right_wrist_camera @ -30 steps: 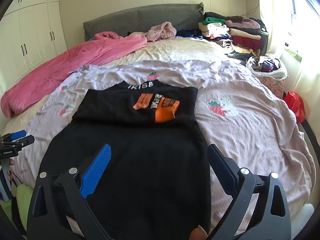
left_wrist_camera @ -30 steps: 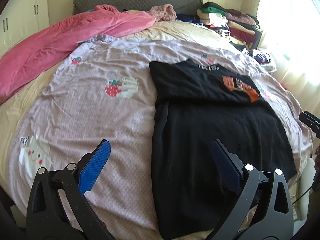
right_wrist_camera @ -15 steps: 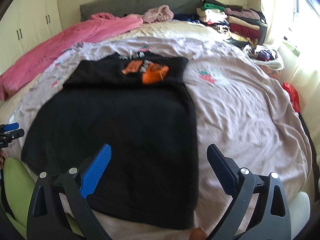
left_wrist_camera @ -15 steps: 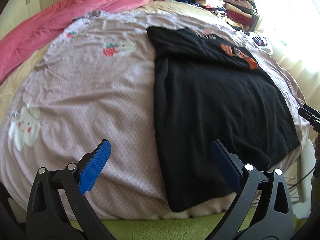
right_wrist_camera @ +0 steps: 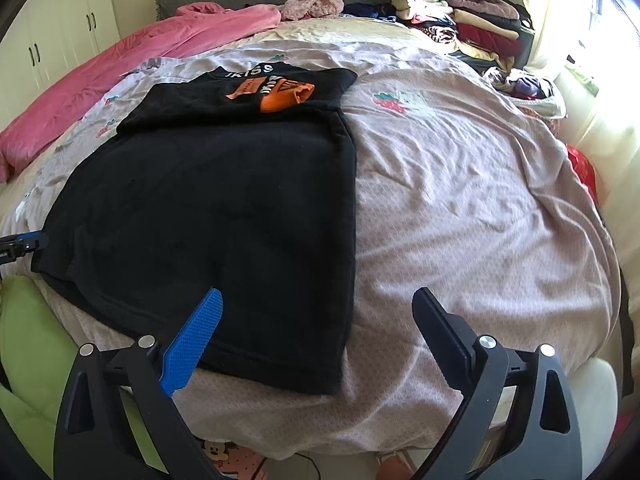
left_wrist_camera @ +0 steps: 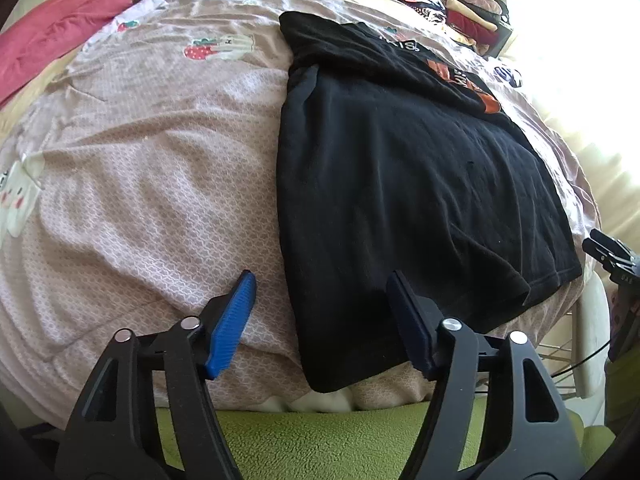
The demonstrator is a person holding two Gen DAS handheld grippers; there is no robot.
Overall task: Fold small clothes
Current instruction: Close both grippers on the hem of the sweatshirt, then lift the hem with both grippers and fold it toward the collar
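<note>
A black shirt (left_wrist_camera: 400,184) with an orange print lies flat on the pink bedsheet (left_wrist_camera: 152,184), its top part folded back over itself. My left gripper (left_wrist_camera: 320,304) hovers over the shirt's near left hem corner. Its jaws are closing, with the shirt's side edge between them and the pads not pressing on it. My right gripper (right_wrist_camera: 316,312) straddles the near right hem corner of the shirt (right_wrist_camera: 224,200). Its jaws stand wide and are closing slightly, clear of the cloth. Each gripper shows at the edge of the other's view: right gripper (left_wrist_camera: 612,256), left gripper (right_wrist_camera: 24,242).
A pink blanket (right_wrist_camera: 132,64) lies along the far left of the bed. Folded clothes (right_wrist_camera: 460,20) are stacked at the back right. A green cushion (left_wrist_camera: 320,440) sits at the bed's near edge. A basket of clothes (right_wrist_camera: 528,88) and a red bag (right_wrist_camera: 582,168) stand by the window.
Both grippers came down and closer to the shirt's near hem, tilting more steeply. The left jaws narrowed a good deal; the right jaws narrowed slightly.
</note>
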